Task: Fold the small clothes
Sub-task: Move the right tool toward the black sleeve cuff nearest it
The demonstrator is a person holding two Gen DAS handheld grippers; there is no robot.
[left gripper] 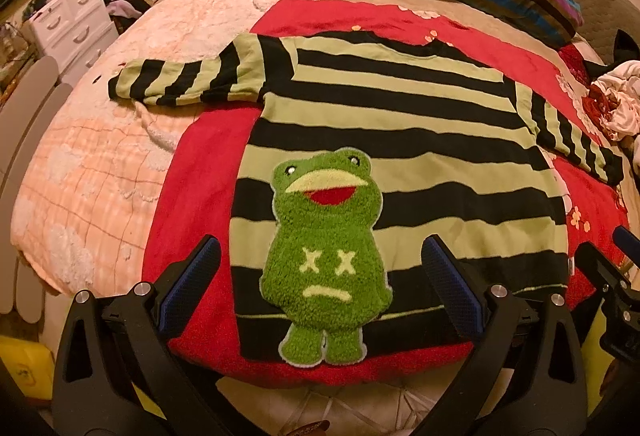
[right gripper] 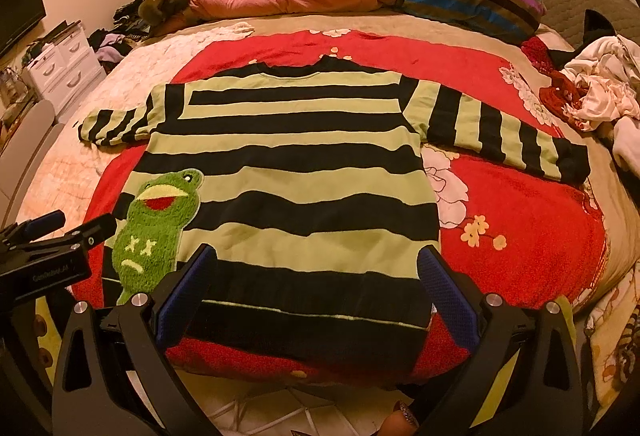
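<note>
Left wrist view: striped sweater (left gripper: 392,140) lay flat, unfolded, sleeves out, on the red blanket (left gripper: 192,188)
Left gripper (left gripper: 320,284): wide, empty
Right gripper (right gripper: 316,288): wide, empty
Progress: no fold made yet

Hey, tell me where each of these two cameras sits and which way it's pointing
Left wrist: on the left gripper, over the hem by the frog patch, facing up the striped sweater; right gripper at its right edge.
Right wrist: on the right gripper, over the hem's right half, facing the collar; left gripper at its left edge.
Shared: sweater, frog, red blanket, both grippers open.
</note>
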